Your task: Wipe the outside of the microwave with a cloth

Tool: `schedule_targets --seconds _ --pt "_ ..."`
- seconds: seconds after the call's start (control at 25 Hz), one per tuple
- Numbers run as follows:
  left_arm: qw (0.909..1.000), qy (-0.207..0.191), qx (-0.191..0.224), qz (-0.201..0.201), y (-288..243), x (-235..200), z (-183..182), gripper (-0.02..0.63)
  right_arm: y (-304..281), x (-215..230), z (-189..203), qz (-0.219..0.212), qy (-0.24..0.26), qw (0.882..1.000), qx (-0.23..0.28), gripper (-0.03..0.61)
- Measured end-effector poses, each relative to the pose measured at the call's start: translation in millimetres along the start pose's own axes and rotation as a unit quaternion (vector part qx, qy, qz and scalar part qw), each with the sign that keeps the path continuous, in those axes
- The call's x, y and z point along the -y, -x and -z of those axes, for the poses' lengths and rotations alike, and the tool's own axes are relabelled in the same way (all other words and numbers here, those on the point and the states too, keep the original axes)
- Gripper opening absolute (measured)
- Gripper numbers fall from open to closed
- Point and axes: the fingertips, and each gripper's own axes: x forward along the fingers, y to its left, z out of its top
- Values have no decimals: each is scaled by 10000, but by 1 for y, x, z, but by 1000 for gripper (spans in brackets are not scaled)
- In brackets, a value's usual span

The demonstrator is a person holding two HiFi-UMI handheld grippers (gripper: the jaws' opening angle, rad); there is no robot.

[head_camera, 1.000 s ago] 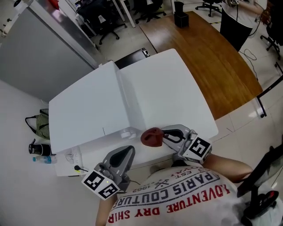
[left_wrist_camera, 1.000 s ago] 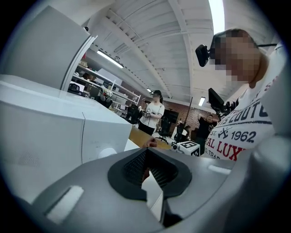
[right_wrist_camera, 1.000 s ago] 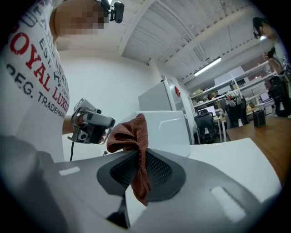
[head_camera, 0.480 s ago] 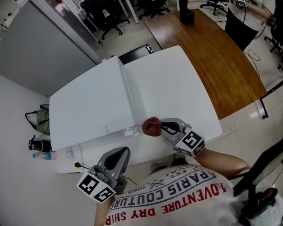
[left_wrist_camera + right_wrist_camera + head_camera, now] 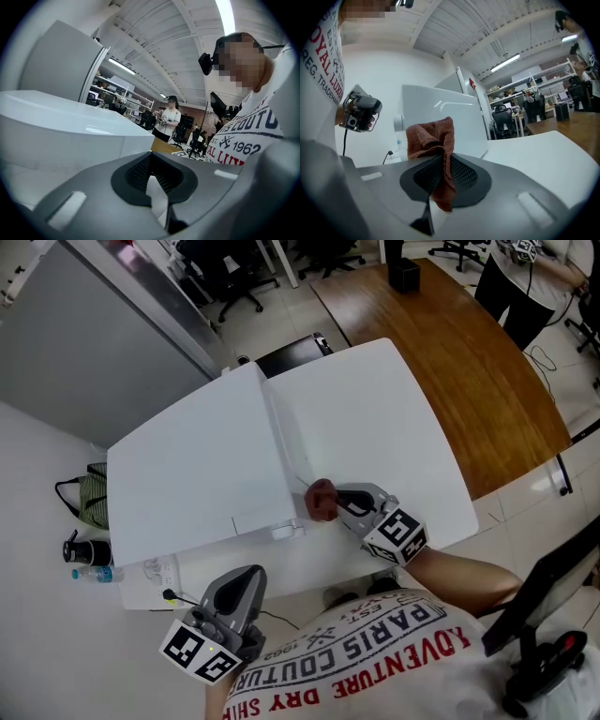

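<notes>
Rust-brown cloth is bunched between the jaws of the right gripper, which are clamped tight on it, so that a fold stands up above the pads and a tail hangs below. The gripper holds the cloth at the right side of the white microwave, near that side's front corner; whether cloth and wall actually touch cannot be told. The microwave takes up the left half of the white desk, and the cloth sits close to the desk's near edge. The left gripper hangs off the desk's near edge toward its left corner, well apart from the cloth, with its jaws brought together and nothing between them.
</notes>
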Motion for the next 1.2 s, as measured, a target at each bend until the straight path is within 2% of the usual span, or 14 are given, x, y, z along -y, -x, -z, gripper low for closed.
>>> schedule_targets --seconds 0.4,0.92,1.2 --pt "9985 106 106 -518 23 -26 -3 2 -55 62 -25 277 184 9994 12 38" --pt "9916 368 214 -1219 55 -53 4 2 -119 131 -50 499 403 9979 -72 37" --pt "9907 403 195 -1288 54 -60 4 2 -142 160 -60 704 468 9964 -106 37"
